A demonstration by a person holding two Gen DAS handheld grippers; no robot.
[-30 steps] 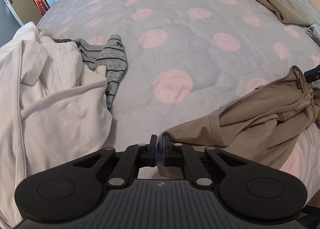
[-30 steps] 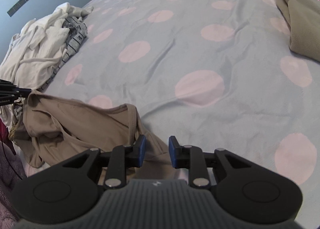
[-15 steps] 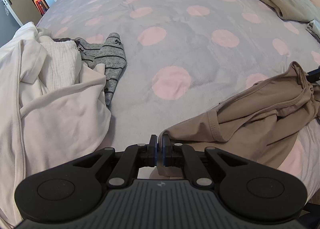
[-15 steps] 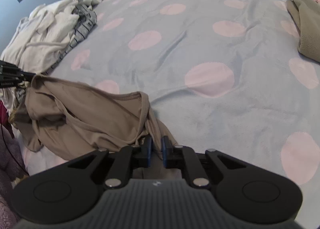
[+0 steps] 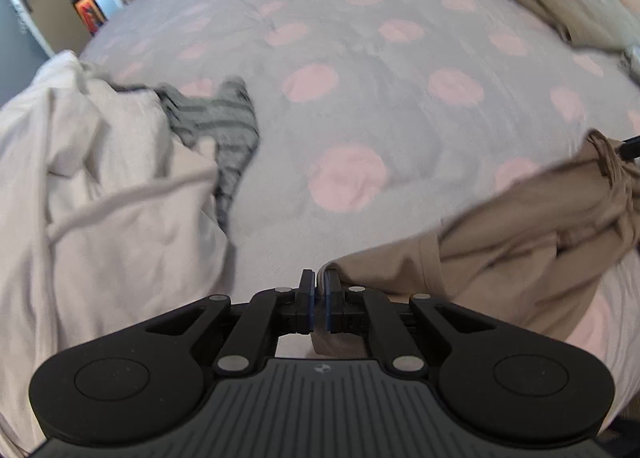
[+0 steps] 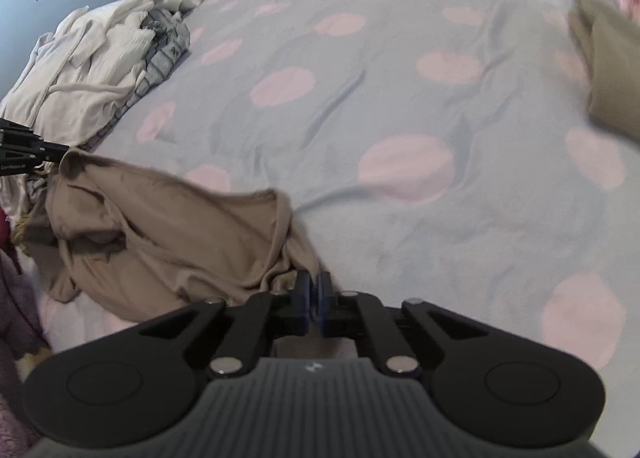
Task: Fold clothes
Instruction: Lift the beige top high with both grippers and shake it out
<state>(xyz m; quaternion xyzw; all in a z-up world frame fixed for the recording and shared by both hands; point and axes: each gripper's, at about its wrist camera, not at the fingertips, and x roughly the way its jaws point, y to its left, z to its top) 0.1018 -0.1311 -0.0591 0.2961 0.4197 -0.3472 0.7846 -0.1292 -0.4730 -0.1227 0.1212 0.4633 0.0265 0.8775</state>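
The left gripper [image 5: 317, 285] was clamped on one end of the tan garment [image 5: 540, 226]; the right gripper [image 6: 313, 287], jaws just closing, pinched the other. The garment stretched between them toward three o'clock. Farther at ten o'clock lay white clothes [image 5: 100, 178] and a grey striped piece [image 5: 224, 126] on the dotted bedspread [image 5: 360, 98].

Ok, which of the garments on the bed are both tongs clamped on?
The crumpled tan top at the near edge, with the left tongs and right tongs each shut on it. The white pile, grey striped piece and folded tan one lie untouched.
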